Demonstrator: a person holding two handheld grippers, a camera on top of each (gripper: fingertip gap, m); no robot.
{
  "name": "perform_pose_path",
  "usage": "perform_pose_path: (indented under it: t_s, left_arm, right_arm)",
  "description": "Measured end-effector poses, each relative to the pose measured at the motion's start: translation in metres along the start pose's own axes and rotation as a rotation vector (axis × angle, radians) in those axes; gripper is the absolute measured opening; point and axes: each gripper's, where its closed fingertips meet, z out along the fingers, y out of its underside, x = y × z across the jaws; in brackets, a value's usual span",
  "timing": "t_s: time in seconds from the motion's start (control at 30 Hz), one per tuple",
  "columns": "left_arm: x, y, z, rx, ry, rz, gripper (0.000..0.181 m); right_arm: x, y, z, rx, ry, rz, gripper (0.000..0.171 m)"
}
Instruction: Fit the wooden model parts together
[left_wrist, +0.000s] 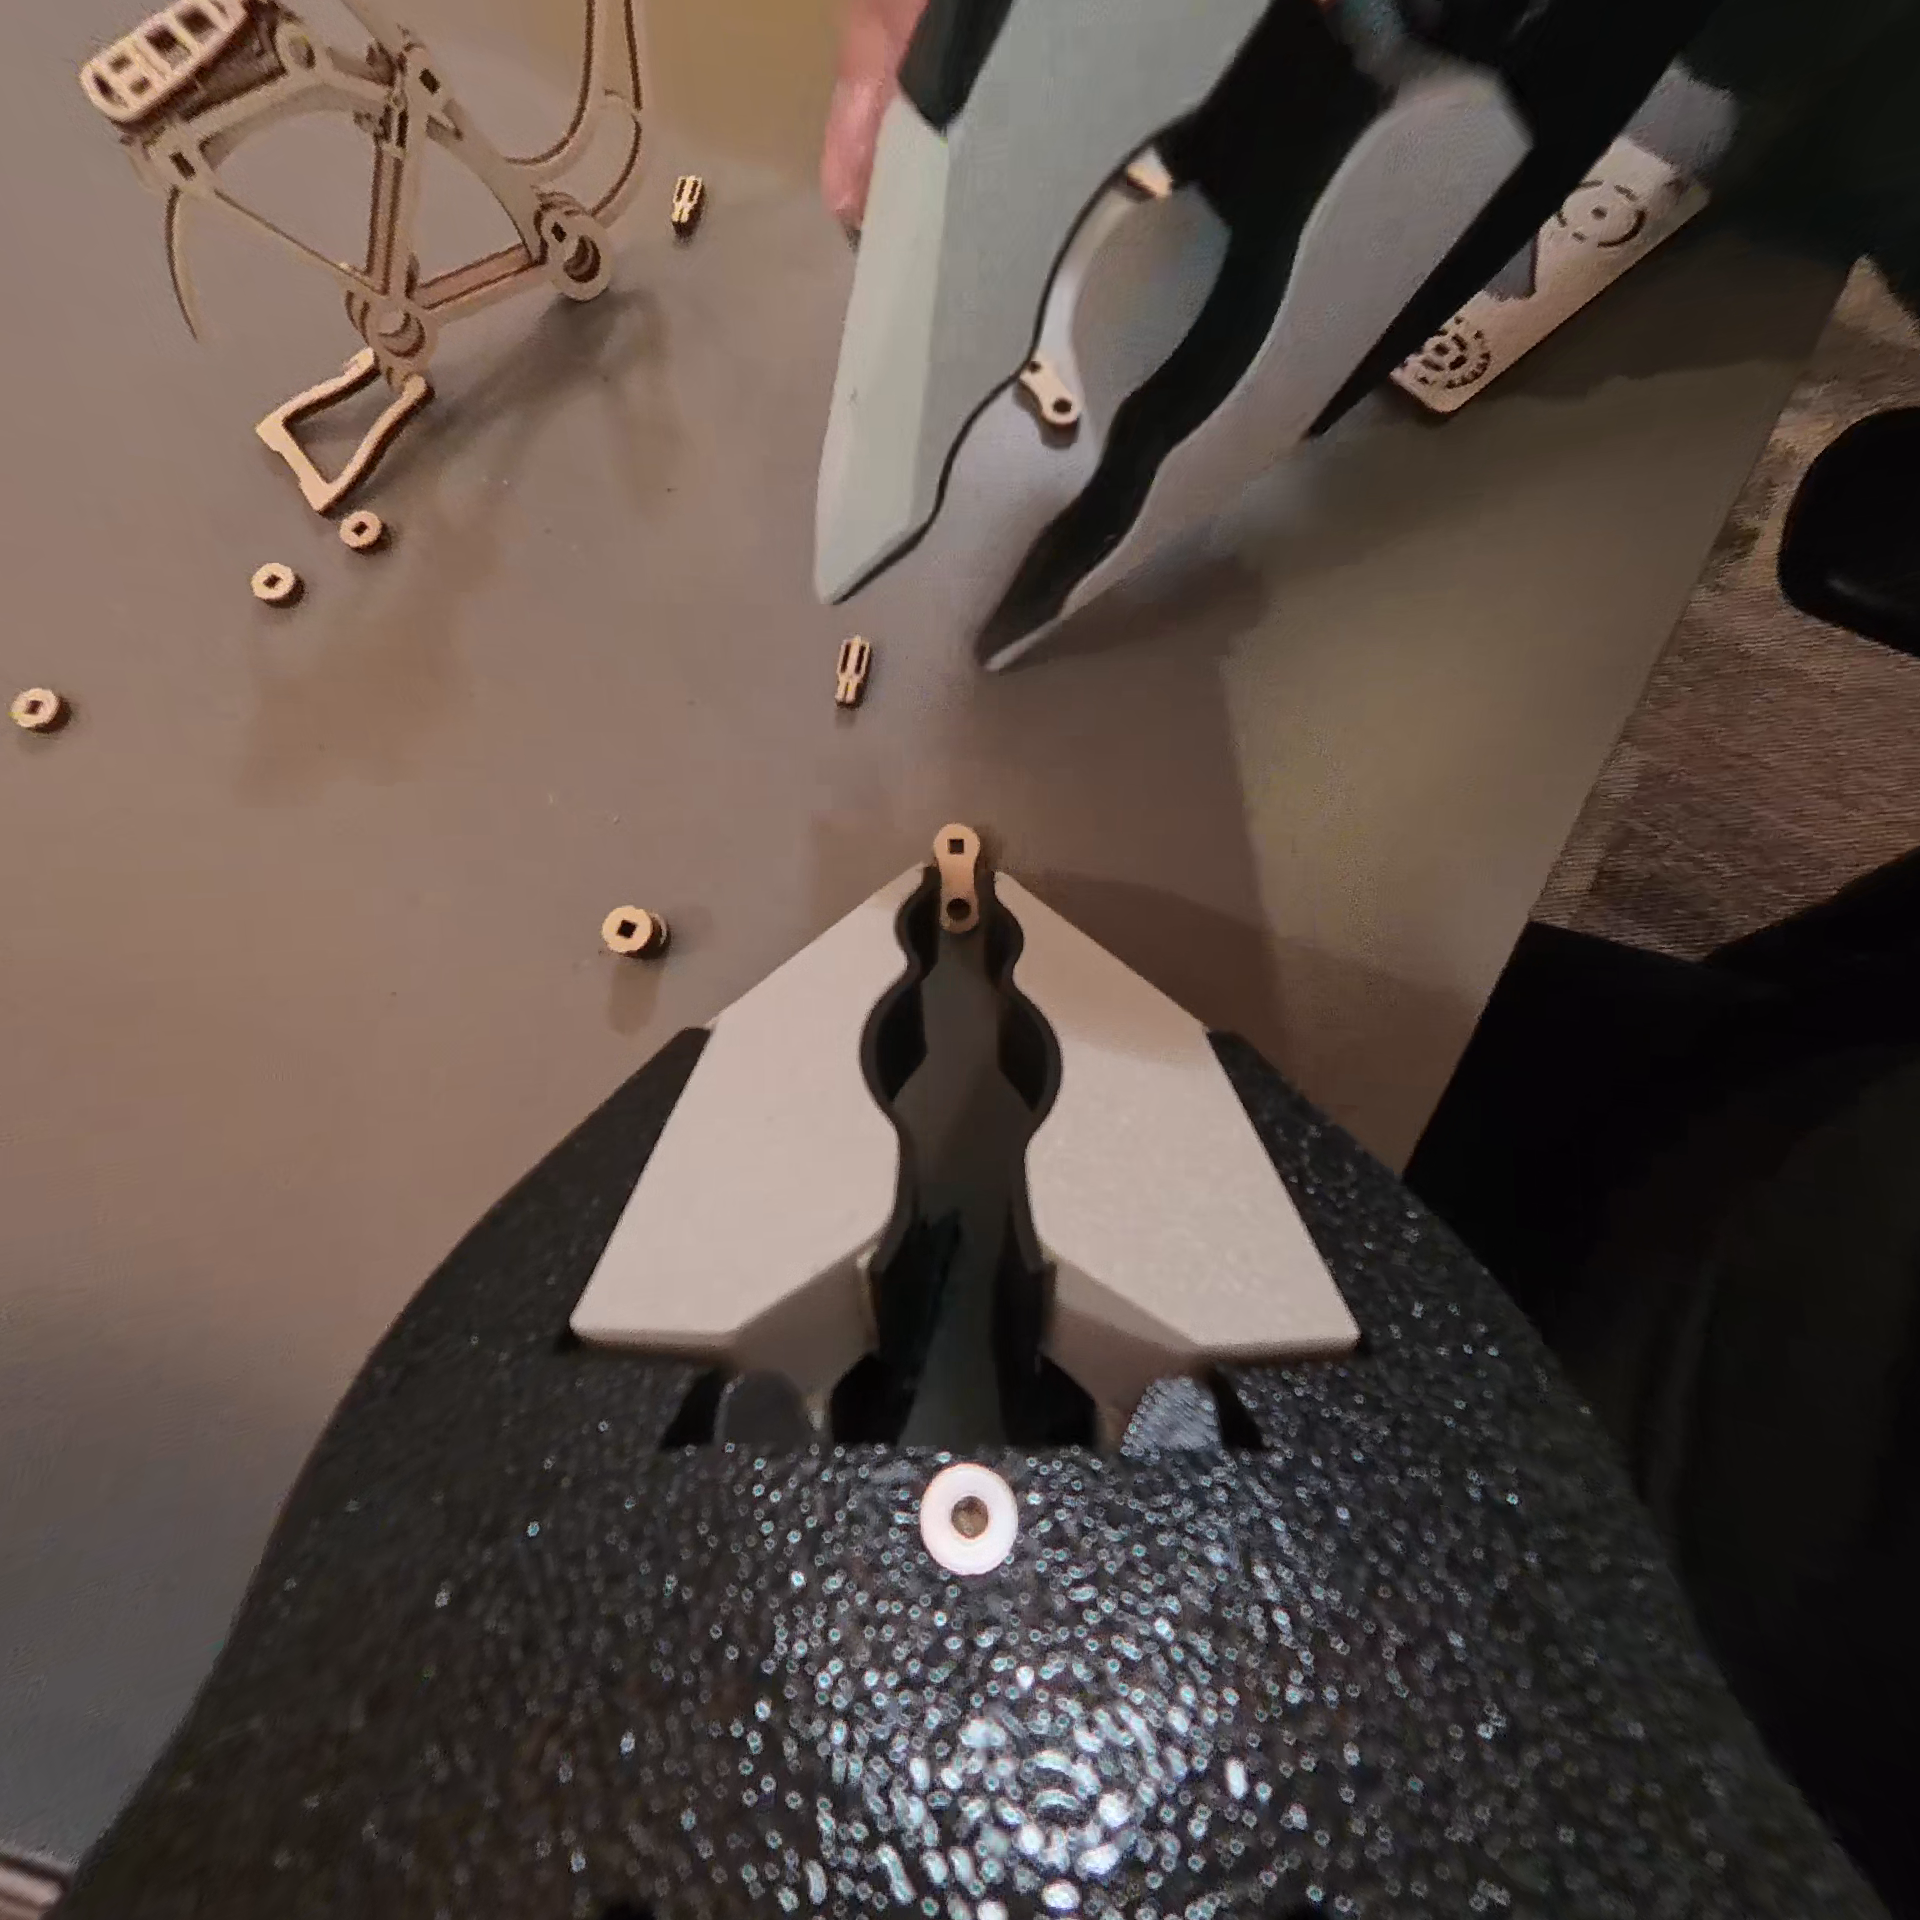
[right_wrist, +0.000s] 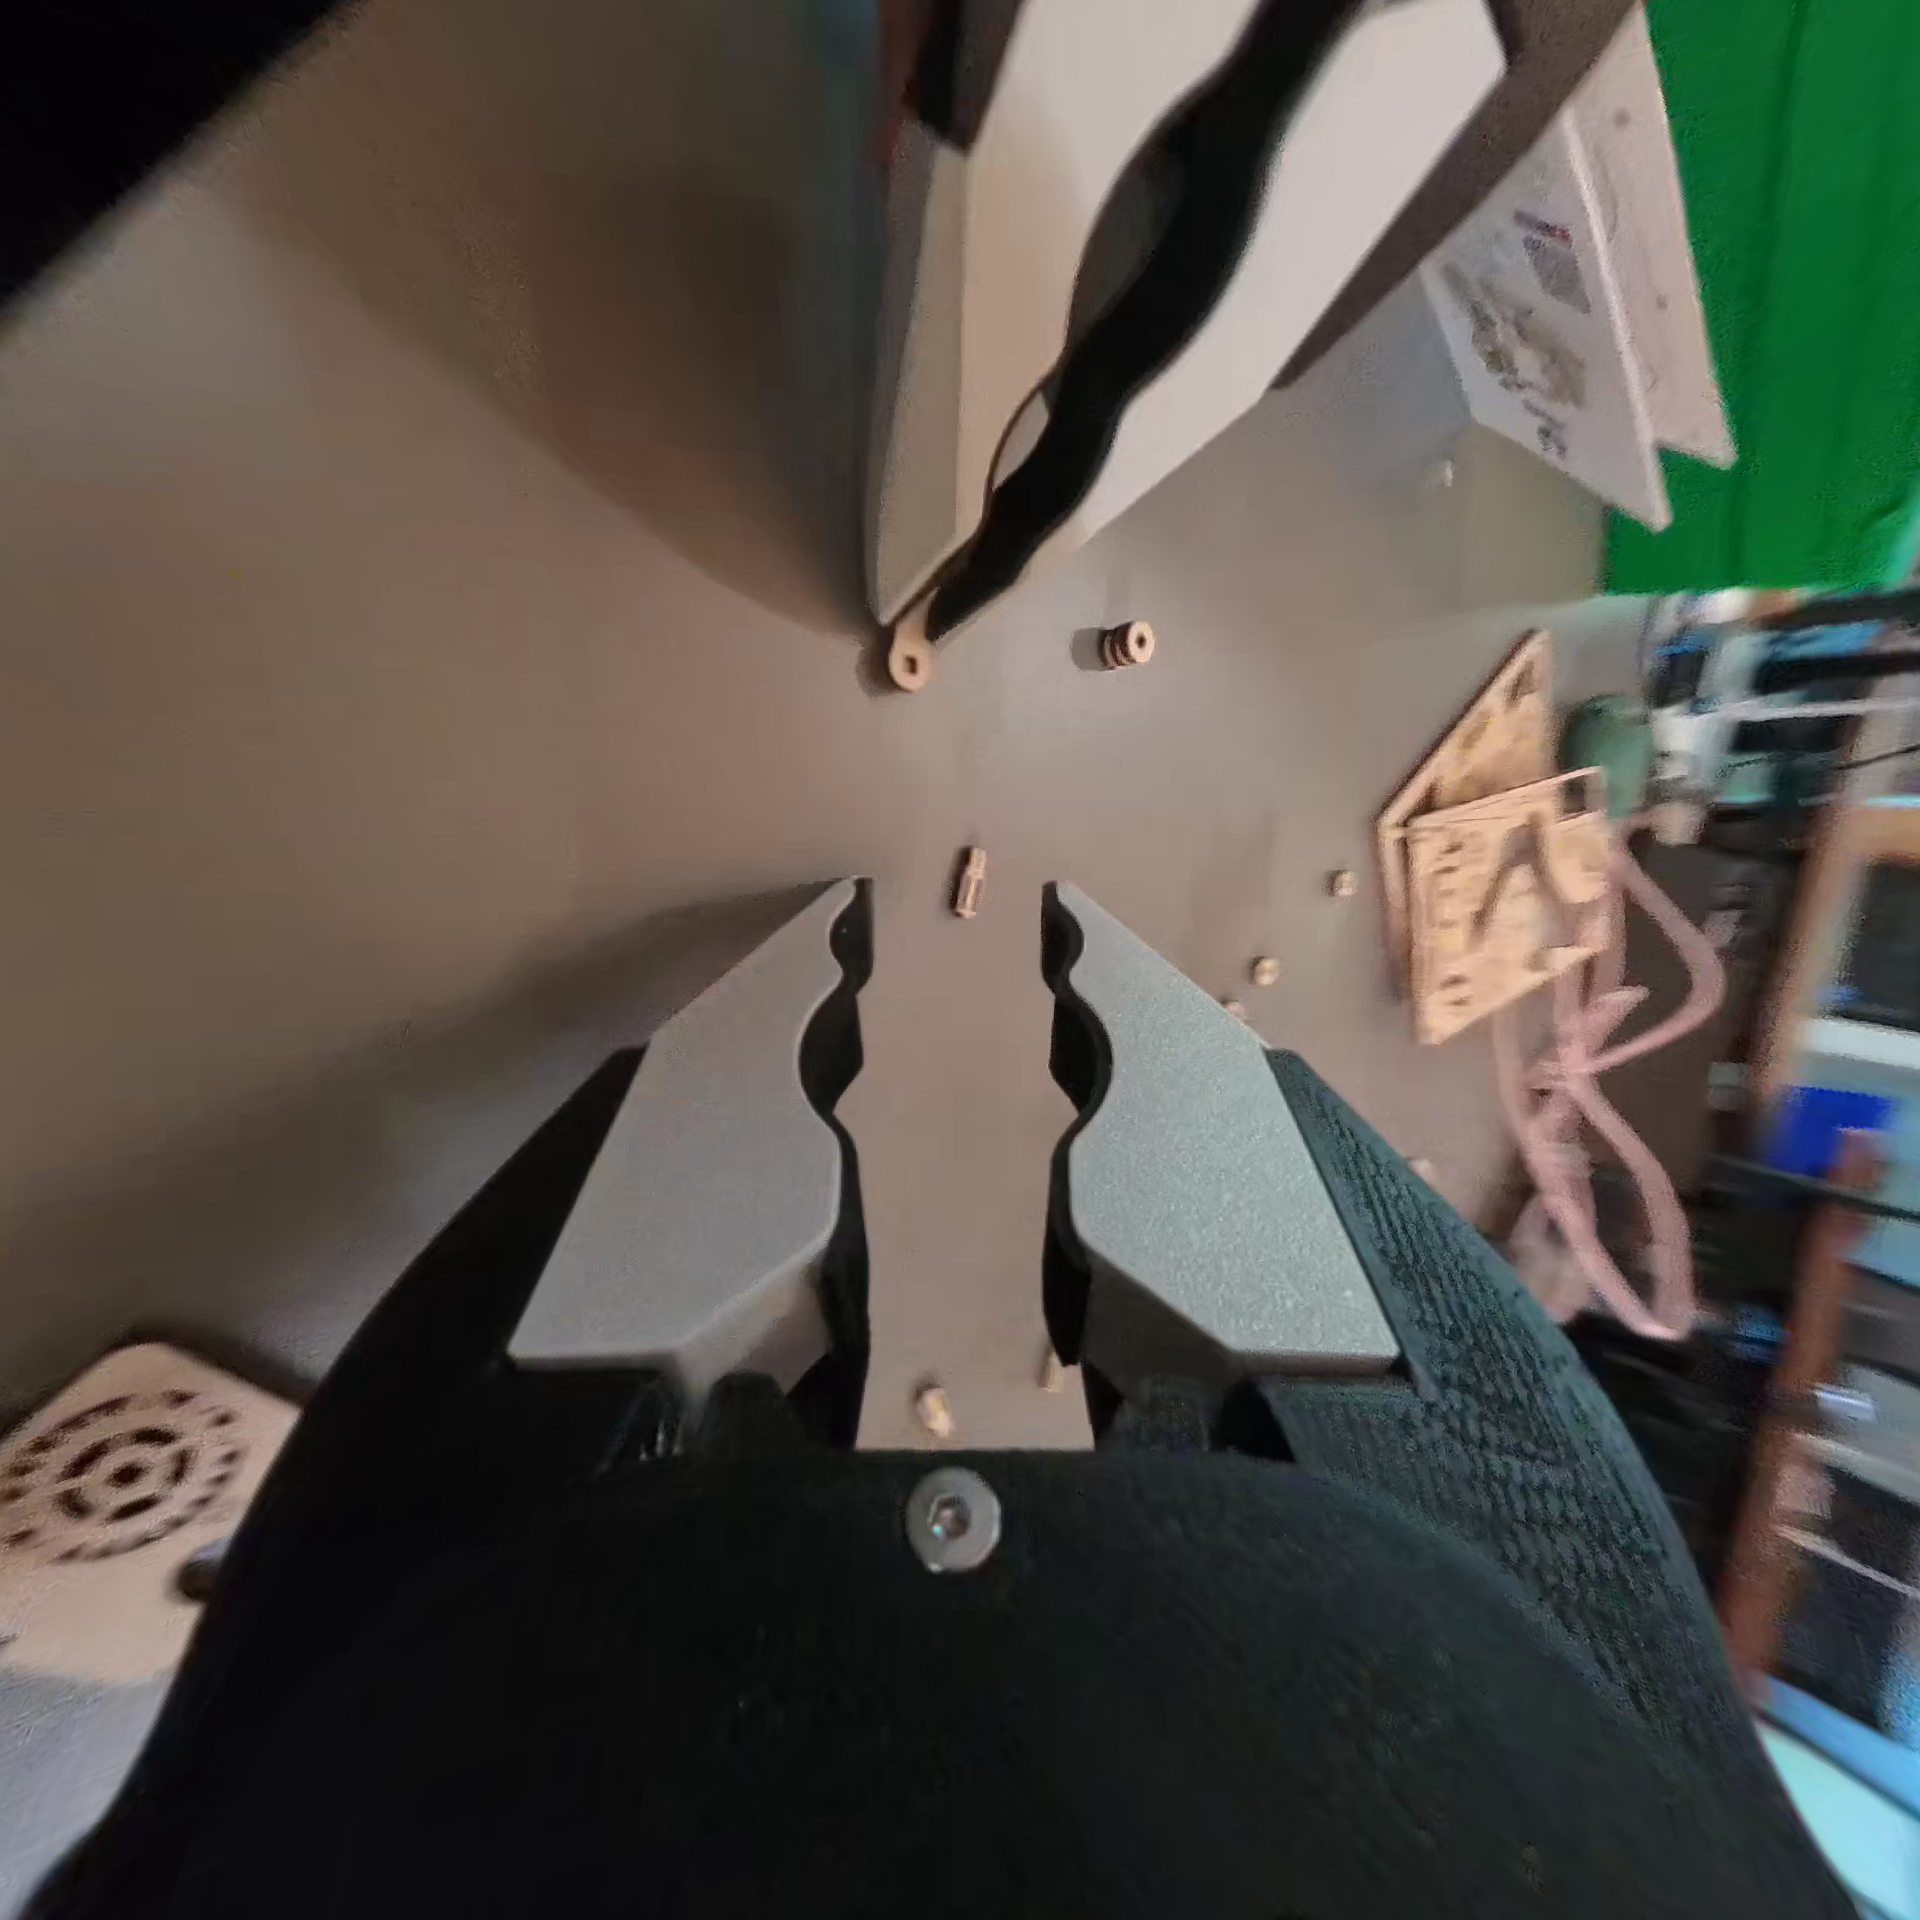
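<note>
My left gripper (left_wrist: 956, 883) pinches a small wooden link (left_wrist: 956, 876); my right gripper (right_wrist: 951, 894) gapes wide above a peg (right_wrist: 967, 881) on the counter (right_wrist: 520, 623).

1. Small flat wooden link (left_wrist: 956, 875) with a hole at each end, pinched upright at the near gripper's tips
2. Half-built wooden model (left_wrist: 384, 197), far left on the table
3. Slotted peg (left_wrist: 851, 670) lying mid-table; square-holed washers (left_wrist: 634, 931) scattered left

A flat grey-brown table (left_wrist: 520, 1039) is filling both views. A bright green cloth backdrop (right_wrist: 1787, 291) is hanging beyond it, with blurred cluttered shelves (right_wrist: 1829, 935) below.
</note>
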Motion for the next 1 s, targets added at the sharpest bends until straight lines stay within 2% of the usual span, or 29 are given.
perform_pose_path:
  t_s: [0.2, 0.37, 0.53, 0.67, 0.8, 0.9, 1.0]
  left_arm:
    - [0.008, -0.014, -0.009, 0.051, 0.001, 0.181, 0.005]
    - [0.003, -0.027, -0.020, 0.101, -0.128, 0.388, 0.005]
    - [-0.004, -0.040, -0.033, 0.180, -0.235, 0.459, 0.004]
    - [-0.007, -0.047, -0.039, 0.216, -0.275, 0.448, 0.004]
    - [-0.013, -0.049, -0.042, 0.221, -0.308, 0.441, 0.004]
    - [-0.011, -0.053, -0.044, 0.237, -0.303, 0.441, 0.004]
    - [-0.011, -0.058, -0.050, 0.274, -0.323, 0.442, 0.004]
  right_arm:
    - [-0.007, -0.030, -0.010, 0.274, -0.227, 0.408, 0.021]
    - [0.007, -0.039, -0.008, 0.397, -0.297, 0.707, 0.016]
    - [0.029, -0.057, -0.027, 0.658, -0.418, 0.996, 0.010]
    - [0.039, -0.054, -0.028, 0.695, -0.403, 1.077, 0.003]
    - [0.043, -0.048, -0.024, 0.661, -0.354, 1.090, 0.012]
    - [0.046, -0.051, -0.026, 0.704, -0.360, 1.109, 0.003]
    - [0.051, -0.052, -0.030, 0.770, -0.391, 1.168, 0.001]
